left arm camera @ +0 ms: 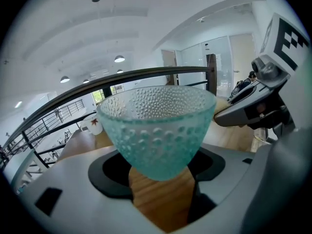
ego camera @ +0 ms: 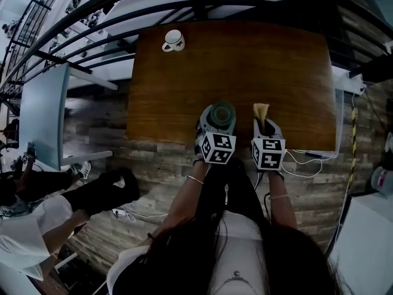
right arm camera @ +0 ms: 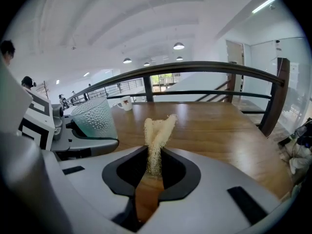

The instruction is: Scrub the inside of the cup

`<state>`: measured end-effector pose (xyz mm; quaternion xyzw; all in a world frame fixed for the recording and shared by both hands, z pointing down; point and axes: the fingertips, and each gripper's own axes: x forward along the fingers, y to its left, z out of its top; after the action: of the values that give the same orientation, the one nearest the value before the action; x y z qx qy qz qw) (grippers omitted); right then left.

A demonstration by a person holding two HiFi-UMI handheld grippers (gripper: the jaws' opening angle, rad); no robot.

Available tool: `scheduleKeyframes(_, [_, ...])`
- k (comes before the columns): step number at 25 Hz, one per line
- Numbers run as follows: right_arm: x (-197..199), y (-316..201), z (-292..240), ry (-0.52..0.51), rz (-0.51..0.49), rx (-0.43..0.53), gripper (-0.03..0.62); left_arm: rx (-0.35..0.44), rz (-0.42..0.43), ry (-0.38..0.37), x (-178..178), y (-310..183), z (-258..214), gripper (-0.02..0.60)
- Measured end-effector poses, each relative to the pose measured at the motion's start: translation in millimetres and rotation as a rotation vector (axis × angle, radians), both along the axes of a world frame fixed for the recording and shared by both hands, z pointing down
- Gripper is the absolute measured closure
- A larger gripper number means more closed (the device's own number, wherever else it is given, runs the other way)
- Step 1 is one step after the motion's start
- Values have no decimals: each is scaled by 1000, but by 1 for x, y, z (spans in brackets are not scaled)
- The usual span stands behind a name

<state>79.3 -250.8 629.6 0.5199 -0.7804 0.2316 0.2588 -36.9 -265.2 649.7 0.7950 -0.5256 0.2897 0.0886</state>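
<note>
A pale teal glass cup (ego camera: 223, 112) with a bumpy surface stands upright between my left gripper's (ego camera: 222, 117) jaws, lifted off the wooden table (ego camera: 245, 60). In the left gripper view the cup (left arm camera: 158, 128) fills the middle, its narrow base clamped by that gripper (left arm camera: 158, 172). My right gripper (ego camera: 263, 123) is shut on a folded yellowish loofah scrubber (ego camera: 261, 110), which sticks up out of the jaws (right arm camera: 155, 167). The scrubber (right arm camera: 157, 135) is to the right of the cup (right arm camera: 96, 117) and apart from it. Both grippers hover side by side over the table's near edge.
A white mug (ego camera: 174, 40) with a red leaf print stands at the table's far left. A dark metal railing (right arm camera: 195, 69) runs behind the table. White cables (ego camera: 304, 161) lie on the floor near the right front corner. A seated person's legs (ego camera: 92, 192) are at the left.
</note>
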Motion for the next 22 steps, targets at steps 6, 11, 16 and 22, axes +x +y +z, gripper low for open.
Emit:
scheduleKeyframes(6, [-6,13,-23,-50,-8,11,510,11,12,-7,-2,12,-18,236])
scheduleKeyframes(11, [-13,27,-48,-139,-25,1,510,18,33,-13,-1,21,-34,236])
scheduleKeyframes(16, [-13,34,-67,-152,-41,22,508,40,50,-29,-1,25,-49,236])
scheduleKeyframes(22, [-10,38,-86,-180,-88,52,508,71,68,-83,7,27,-59,236])
